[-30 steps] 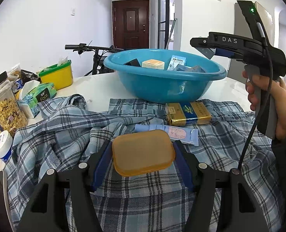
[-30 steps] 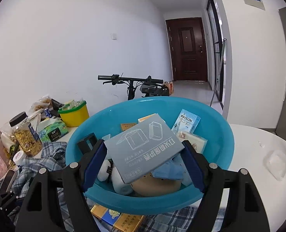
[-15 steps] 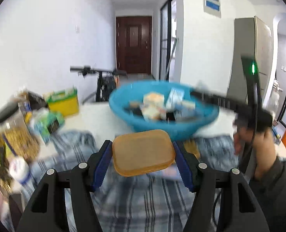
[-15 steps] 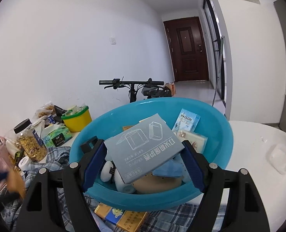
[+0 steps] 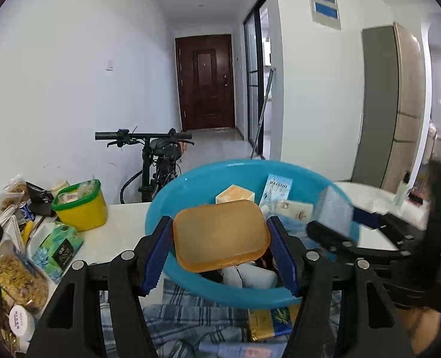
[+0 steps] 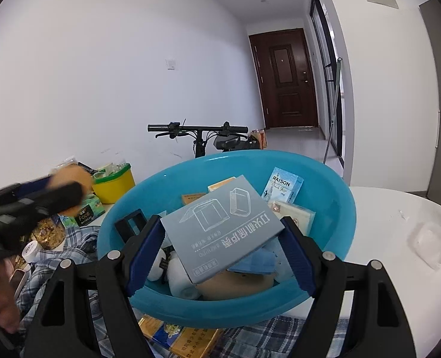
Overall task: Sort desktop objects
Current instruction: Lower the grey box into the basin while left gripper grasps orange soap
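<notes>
My left gripper [image 5: 220,240] is shut on an orange flat rounded box [image 5: 220,234], held above the near rim of the blue basin [image 5: 172,191]. My right gripper [image 6: 221,238] is shut on a grey-blue flat box with line drawings [image 6: 220,223], held over the same basin [image 6: 333,203], which holds several small packs, a RAISON pack [image 6: 283,185] and white rolls [image 6: 180,274]. The right gripper also shows blurred at the right of the left wrist view [image 5: 354,232]. A gold box [image 6: 187,338] lies on the plaid shirt [image 6: 74,238] in front of the basin.
On the left stand a yellow tub with a green rim [image 5: 81,208], a green tissue pack [image 5: 56,247], a jar of dried flowers [image 5: 14,271] and a small white jar [image 5: 20,319]. A clear plastic tray [image 6: 429,241] lies on the white table at right. A bicycle [image 5: 157,155] stands behind.
My left gripper has lifted the orange box off the plaid shirt and carried it forward over the basin's rim. My right gripper has kept its box over the basin.
</notes>
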The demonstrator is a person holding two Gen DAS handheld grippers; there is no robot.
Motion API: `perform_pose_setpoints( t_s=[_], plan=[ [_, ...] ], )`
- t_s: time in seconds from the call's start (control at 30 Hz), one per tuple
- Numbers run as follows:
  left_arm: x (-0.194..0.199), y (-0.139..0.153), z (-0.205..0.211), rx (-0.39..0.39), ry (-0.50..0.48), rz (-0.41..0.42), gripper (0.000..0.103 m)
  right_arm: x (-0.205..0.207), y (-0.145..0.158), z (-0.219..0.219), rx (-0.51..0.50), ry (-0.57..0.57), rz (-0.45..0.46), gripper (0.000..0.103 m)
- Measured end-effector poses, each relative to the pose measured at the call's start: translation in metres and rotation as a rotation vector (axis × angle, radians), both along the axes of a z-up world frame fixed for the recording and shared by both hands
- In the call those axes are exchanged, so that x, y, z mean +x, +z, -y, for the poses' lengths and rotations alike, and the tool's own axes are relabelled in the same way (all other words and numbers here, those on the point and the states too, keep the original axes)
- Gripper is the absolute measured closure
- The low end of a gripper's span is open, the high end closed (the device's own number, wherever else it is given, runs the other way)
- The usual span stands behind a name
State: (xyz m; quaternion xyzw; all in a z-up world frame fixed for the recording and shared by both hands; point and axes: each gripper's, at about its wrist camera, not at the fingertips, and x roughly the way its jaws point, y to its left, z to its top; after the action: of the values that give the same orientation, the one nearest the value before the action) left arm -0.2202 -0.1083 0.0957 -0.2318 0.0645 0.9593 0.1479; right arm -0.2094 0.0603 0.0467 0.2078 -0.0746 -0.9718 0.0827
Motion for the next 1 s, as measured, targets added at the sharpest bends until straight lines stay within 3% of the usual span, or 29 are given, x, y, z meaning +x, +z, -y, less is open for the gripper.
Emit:
perform_pose_setpoints(
  t_s=[0.2, 0.5, 1.0],
  plan=[
    [-0.019, -0.027, -0.008, -0.013, -0.008, 0.027, 0.037, 0.000, -0.004, -0.004, 0.002, -0.019, -0.005, 0.026],
    [-0.019, -0.043, -0.002, -0.020, 0.013, 0.027, 0.037, -0.001, -0.006, 0.004, 0.036, -0.006, 0.008, 0.026],
    [-0.009, -0.038, -0.006, -0.036, 0.003, 0.000, 0.037, 0.001, -0.002, 0.007, 0.044, 0.001, 0.002, 0.026]
  ],
)
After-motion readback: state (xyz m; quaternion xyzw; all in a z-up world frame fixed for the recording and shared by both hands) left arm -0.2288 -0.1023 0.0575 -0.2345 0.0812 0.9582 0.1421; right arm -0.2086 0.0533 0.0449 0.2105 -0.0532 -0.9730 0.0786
